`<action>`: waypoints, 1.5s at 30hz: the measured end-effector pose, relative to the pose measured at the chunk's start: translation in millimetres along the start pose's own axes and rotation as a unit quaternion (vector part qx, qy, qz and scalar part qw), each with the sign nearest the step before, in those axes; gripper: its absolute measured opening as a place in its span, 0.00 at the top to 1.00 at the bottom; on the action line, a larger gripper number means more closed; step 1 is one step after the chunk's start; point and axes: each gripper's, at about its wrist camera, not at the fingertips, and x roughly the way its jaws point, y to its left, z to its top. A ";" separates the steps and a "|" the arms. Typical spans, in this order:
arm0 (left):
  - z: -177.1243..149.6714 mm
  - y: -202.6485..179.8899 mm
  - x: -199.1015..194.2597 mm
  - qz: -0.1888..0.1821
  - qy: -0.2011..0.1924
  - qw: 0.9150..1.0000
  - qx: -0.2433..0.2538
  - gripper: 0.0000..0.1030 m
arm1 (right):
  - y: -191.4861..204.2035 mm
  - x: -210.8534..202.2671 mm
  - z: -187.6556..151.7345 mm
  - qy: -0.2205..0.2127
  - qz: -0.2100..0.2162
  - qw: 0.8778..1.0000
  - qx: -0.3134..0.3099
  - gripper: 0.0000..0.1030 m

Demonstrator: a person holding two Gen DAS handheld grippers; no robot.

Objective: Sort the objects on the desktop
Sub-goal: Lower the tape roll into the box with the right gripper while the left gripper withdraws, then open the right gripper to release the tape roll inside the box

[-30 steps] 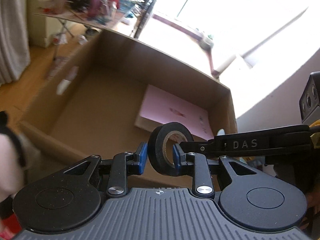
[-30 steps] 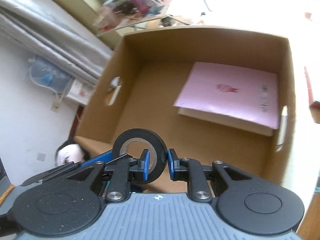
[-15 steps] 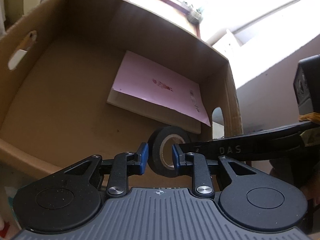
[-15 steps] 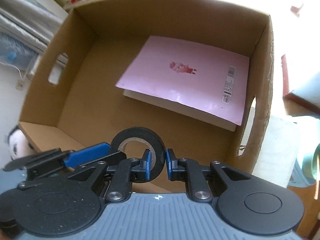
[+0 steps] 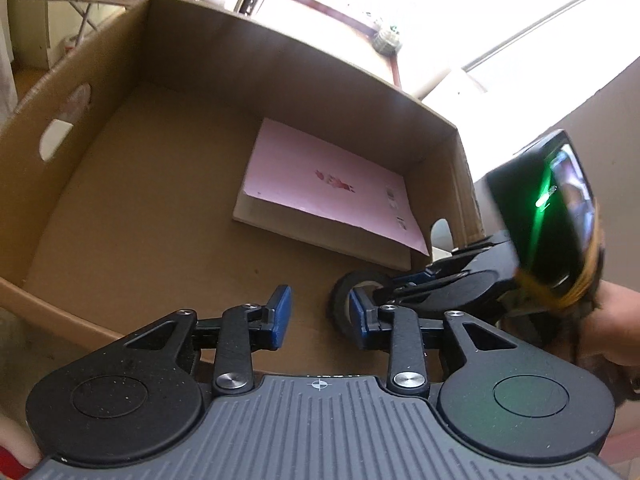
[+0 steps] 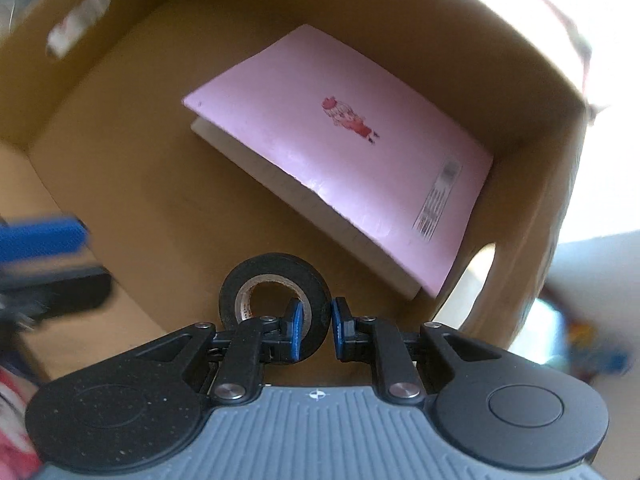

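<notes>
Tape: black roll of electrical tape with a cardboard core (image 6: 276,300) stands on edge low inside the box, near its floor, beside the notebook's near corner.
Right gripper: right gripper (image 6: 312,328) pinches the roll's wall, one blue pad inside the core and one outside, a hold that lets it carry the ring on edge.
Left gripper: left gripper (image 5: 318,318) is opening, pads spread, nothing pressed between them; the roll sits just beyond its right pad, so the right tool alone bears it.
Box: open brown cardboard box (image 5: 280,56) serves as the sorting bin.
Notebook: pink-covered notebook (image 6: 344,152) lies flat against the far right corner, leaving bare floor for the tape.
</notes>
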 end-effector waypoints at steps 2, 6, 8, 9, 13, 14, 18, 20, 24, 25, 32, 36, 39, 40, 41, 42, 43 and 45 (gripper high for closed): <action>1.3 1.3 -5.0 0.004 -0.010 1.000 0.003 0.70 | 7.2 5.3 0.8 0.006 -0.026 0.999 -0.036 0.83; 4.8 4.9 -12.6 0.004 -0.024 1.000 0.004 0.69 | 17.9 16.7 1.8 0.023 -0.059 0.994 -0.092 0.84; 6.0 6.5 -15.4 0.000 -0.028 1.000 0.004 0.70 | 22.4 21.5 1.8 0.031 -0.078 0.989 -0.119 0.84; 6.3 7.2 -17.0 -0.001 -0.031 1.000 0.004 0.69 | 24.1 22.8 1.8 0.035 -0.085 0.988 -0.128 0.84; 6.2 10.2 -23.5 -0.004 -0.037 0.999 0.004 0.69 | 27.2 26.8 1.2 0.049 -0.116 0.981 -0.149 0.84; 6.7 11.0 -23.0 -0.004 -0.038 0.999 0.004 0.69 | 26.9 27.6 0.5 0.053 -0.124 0.979 -0.152 0.84; 6.5 14.6 -24.1 -0.003 -0.042 0.999 0.001 0.69 | 25.2 26.1 -3.0 0.057 -0.141 0.977 -0.150 0.84; 5.5 15.6 -24.6 -0.002 -0.043 0.999 -0.001 0.69 | 25.1 23.7 -5.3 0.057 -0.145 0.977 -0.149 0.83; 2.6 15.3 -29.0 0.001 -0.050 0.999 -0.001 0.68 | 27.2 18.6 -11.2 0.050 -0.161 0.973 -0.154 0.83; 1.6 14.8 -30.8 0.001 -0.052 0.999 -0.001 0.68 | 27.4 16.4 -12.9 0.047 -0.163 0.973 -0.155 0.83; -8.0 6.6 -48.2 0.008 -0.076 0.997 -0.001 0.65 | 24.4 -13.6 -25.8 0.014 -0.124 0.985 -0.122 0.83; -17.0 -1.9 -59.8 0.018 -0.093 0.996 0.000 0.60 | 20.8 -41.4 -34.1 -0.029 -0.096 0.990 -0.096 0.83; -26.9 -8.5 -68.1 0.030 -0.102 0.994 0.000 0.53 | 25.9 -65.6 -37.5 -0.072 -0.062 0.993 -0.068 0.82; -30.6 -9.8 -71.2 0.034 -0.105 0.994 -0.002 0.51 | 27.5 -73.6 -44.6 -0.087 -0.051 0.993 -0.059 0.81; -34.4 -11.4 -74.0 0.038 -0.107 0.993 -0.004 0.49 | 26.9 -83.7 -42.1 -0.102 -0.043 0.992 -0.053 0.81; -38.6 -12.8 -77.0 0.043 -0.109 0.993 -0.007 0.45 | 27.7 -93.7 -43.9 -0.119 -0.035 0.991 -0.047 0.79; -43.2 -13.9 -80.5 0.048 -0.112 0.993 -0.009 0.43 | 27.9 -103.0 -48.3 -0.136 -0.028 0.989 -0.043 0.76; -51.9 -15.7 -87.3 0.060 -0.116 0.991 -0.013 0.39 | 27.3 -119.1 -56.9 -0.164 -0.015 0.986 -0.040 0.74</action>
